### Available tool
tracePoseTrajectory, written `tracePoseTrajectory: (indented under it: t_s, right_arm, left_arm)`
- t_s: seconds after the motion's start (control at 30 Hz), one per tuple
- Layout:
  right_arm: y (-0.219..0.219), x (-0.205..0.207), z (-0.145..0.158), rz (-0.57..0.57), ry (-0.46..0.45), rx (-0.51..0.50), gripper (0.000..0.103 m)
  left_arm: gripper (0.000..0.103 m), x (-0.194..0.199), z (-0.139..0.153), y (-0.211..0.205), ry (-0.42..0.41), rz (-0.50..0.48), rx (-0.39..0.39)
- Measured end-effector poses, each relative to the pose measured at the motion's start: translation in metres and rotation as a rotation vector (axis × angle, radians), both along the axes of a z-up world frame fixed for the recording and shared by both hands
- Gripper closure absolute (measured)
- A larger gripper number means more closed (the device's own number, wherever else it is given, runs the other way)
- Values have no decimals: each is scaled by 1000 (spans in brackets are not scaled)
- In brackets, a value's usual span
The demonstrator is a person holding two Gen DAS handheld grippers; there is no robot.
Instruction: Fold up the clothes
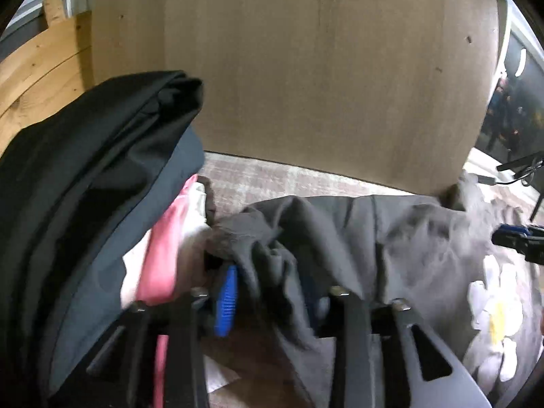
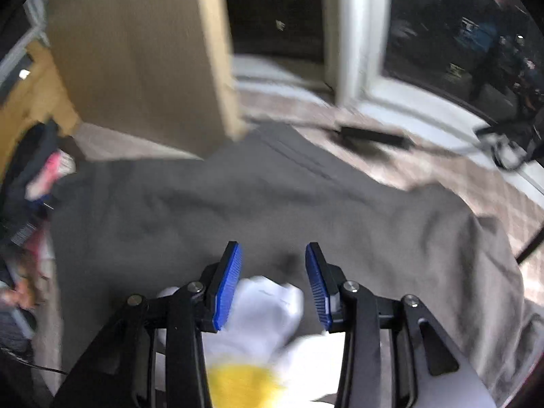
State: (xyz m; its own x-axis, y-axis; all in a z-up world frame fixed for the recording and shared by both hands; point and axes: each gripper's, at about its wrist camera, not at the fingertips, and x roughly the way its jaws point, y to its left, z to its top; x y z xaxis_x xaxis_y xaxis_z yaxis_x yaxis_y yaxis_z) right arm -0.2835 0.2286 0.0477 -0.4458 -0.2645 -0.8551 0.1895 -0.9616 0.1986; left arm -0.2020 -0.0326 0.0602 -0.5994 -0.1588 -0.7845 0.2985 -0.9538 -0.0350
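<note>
A grey shirt (image 2: 238, 197) with a white and yellow flower print (image 2: 265, 309) lies spread on the carpet. It also shows in the left wrist view (image 1: 408, 244), bunched at its left edge. My left gripper (image 1: 268, 292) has a fold of this grey cloth between its blue pads (image 1: 226, 301); the right pad is hidden by cloth. My right gripper (image 2: 273, 285) is open and empty, just above the flower print. Its tip shows at the right edge of the left wrist view (image 1: 516, 238).
A pile of dark, pink and white clothes (image 1: 102, 204) lies to the left. A wooden panel (image 1: 306, 68) stands upright behind the shirt. A black cable and adapter (image 2: 374, 136) lie on the carpet near the window wall (image 2: 425, 102).
</note>
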Motion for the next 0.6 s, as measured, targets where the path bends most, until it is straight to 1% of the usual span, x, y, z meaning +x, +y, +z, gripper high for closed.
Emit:
tracePoseTrajectory:
  t_s: [0.07, 0.13, 0.17, 0.2, 0.23, 0.27, 0.3, 0.33, 0.37, 0.4, 0.43, 0.47, 0.5, 0.53, 0.57, 0.6]
  right_arm:
    - [-17, -5, 4, 55, 18, -25, 64]
    - [-40, -12, 1, 120, 30, 5, 64]
    - [-49, -17, -4, 126, 27, 60, 64]
    - [-55, -22, -11, 102, 15, 154, 64]
    - [-61, -27, -17, 79, 2, 248, 64]
    - [-63, -31, -22, 47, -13, 319, 64]
    - [-63, -31, -20, 27, -18, 320, 64]
    - [-62, -29, -13, 29, -9, 271, 64]
    - [-66, -26, -4, 48, 13, 230, 64]
    - [-76, -21, 8, 87, 49, 198, 64]
    - [-86, -17, 20, 126, 85, 166, 64]
    - [-99, -18, 28, 171, 109, 139, 61]
    - [-115, -23, 31, 224, 121, 119, 54]
    - [-131, -28, 34, 277, 132, 99, 44]
    - [-148, -34, 37, 330, 144, 79, 42]
    - [-164, -39, 40, 383, 155, 58, 42]
  left_arm:
    - [63, 4, 2, 0, 9, -6, 8]
    - [63, 8, 5, -1, 18, -13, 17]
    - [65, 11, 6, -1, 23, -16, 21]
    - [69, 13, 7, -1, 27, -19, 25]
    - [80, 16, 8, -2, 37, -27, 41]
    - [85, 21, 11, -4, 52, -39, 74]
    - [85, 25, 15, -7, 60, -44, 101]
    - [83, 32, 17, -8, 68, -50, 130]
    - [78, 40, 20, -7, 75, -58, 145]
    - [72, 51, 21, -5, 82, -64, 143]
    - [71, 60, 22, -3, 83, -70, 135]
    - [71, 66, 21, 0, 77, -77, 118]
    - [71, 70, 20, 2, 68, -81, 105]
    - [71, 72, 16, 3, 51, -82, 101]
    - [70, 74, 12, 3, 34, -83, 96]
    - [68, 76, 8, 3, 18, -84, 92]
